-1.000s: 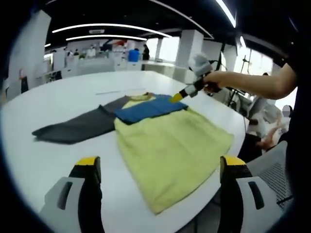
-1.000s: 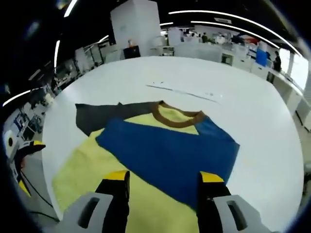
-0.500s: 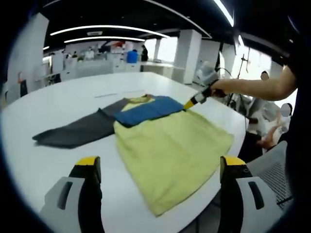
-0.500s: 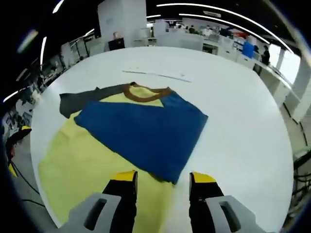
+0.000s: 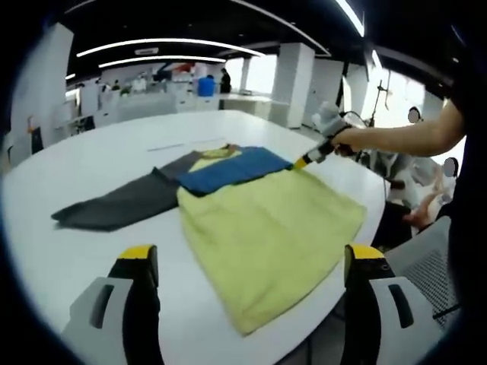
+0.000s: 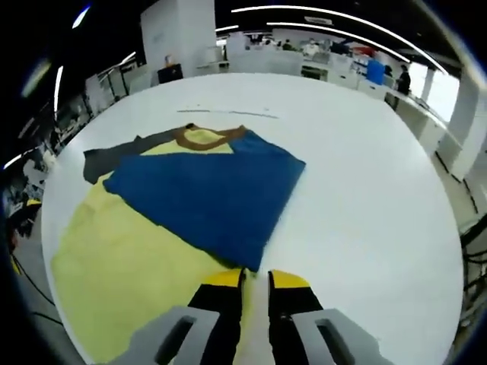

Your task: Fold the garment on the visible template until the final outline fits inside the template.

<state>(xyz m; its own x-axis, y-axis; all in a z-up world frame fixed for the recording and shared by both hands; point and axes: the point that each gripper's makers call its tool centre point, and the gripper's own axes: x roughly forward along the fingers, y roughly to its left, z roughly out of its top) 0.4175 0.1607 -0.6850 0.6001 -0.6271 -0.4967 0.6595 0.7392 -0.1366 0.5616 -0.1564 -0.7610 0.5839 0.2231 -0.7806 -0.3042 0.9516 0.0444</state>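
Observation:
A long-sleeved garment lies flat on the white round table (image 5: 68, 175). Its yellow body (image 5: 266, 228) spreads toward the near edge. A blue sleeve (image 5: 228, 169) is folded across the chest, and a grey sleeve (image 5: 114, 204) stretches out to the left. My left gripper (image 5: 251, 255) hovers open before the hem, touching nothing. My right gripper (image 5: 304, 160), held in a person's hand, sits at the blue sleeve's end. In the right gripper view its jaws have closed to a narrow gap at the corner of the blue sleeve (image 6: 205, 190), with the right gripper (image 6: 256, 278) pinching that corner.
A thin faint line (image 6: 228, 112) is marked on the table beyond the brown collar (image 6: 209, 137). Bare white table (image 6: 365, 190) lies to the right of the garment. A person's arm (image 5: 403, 137) reaches in from the right. Desks and people fill the far background.
The right gripper's jaws have closed from a wide stance to a narrow gap at the blue sleeve's corner. The garment and left gripper have stayed put.

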